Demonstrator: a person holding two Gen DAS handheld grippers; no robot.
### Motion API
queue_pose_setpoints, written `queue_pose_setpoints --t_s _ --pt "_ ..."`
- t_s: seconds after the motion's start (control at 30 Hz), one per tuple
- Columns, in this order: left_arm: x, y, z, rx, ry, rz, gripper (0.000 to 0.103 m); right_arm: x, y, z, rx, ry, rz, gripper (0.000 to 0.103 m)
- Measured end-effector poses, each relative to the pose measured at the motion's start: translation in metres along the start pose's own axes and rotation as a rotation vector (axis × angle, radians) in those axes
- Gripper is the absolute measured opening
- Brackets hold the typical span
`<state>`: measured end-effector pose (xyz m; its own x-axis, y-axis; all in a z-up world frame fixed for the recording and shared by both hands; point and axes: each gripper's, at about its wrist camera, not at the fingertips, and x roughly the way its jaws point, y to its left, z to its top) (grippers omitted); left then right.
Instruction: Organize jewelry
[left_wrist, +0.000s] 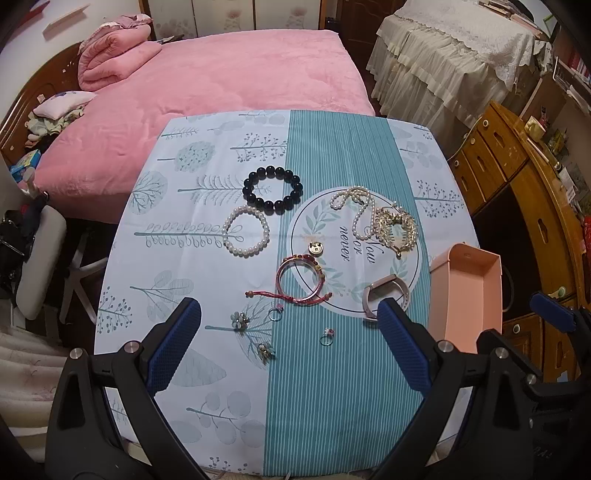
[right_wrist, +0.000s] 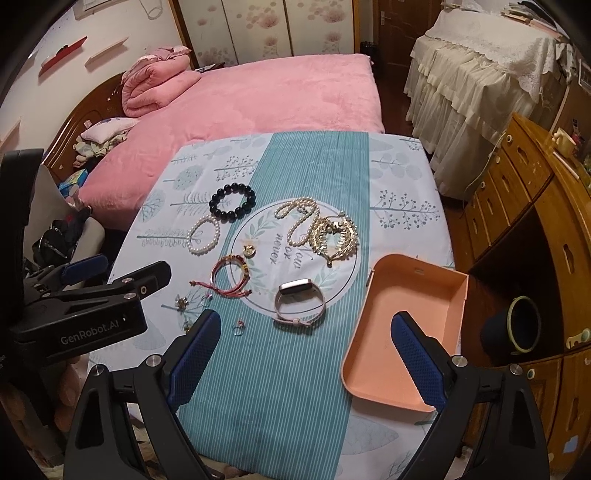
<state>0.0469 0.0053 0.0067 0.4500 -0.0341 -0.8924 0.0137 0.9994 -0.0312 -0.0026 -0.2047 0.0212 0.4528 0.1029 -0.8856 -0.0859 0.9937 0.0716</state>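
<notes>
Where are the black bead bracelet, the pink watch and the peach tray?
black bead bracelet (left_wrist: 273, 190): left wrist view, on a bead of its far arc.
pink watch (right_wrist: 298, 286): right wrist view, on its face.
peach tray (right_wrist: 402, 295): right wrist view, on its bare floor.

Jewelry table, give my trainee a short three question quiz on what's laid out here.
1. True or false: the pink tray already holds jewelry.
2. Which bracelet lies farthest from the claws: A) black bead bracelet B) white pearl bracelet C) red cord bracelet?
3. Fill in: the left claw and right claw are both ____.

Key: 1 false, it is empty. 2 A. 3 open.
</notes>
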Motion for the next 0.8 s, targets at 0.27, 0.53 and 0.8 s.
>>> queue_pose_setpoints --t_s 0.27,0.53,0.8 --pt "0.001 0.004 0.004 -0.002 0.0 0.0 0.096 0.0 -0.002 0.004 0.025 0.004 -0.027 0.095" --pt "0.001 0.008 0.002 0.008 0.004 0.005 0.096 0.001 0.007 0.004 0.007 0.005 -0.026 0.095" --pt "0.003 0.016 0.001 -0.006 0.004 0.008 0.096 0.003 0.019 0.007 -0.004 0.006 -0.014 0.093"
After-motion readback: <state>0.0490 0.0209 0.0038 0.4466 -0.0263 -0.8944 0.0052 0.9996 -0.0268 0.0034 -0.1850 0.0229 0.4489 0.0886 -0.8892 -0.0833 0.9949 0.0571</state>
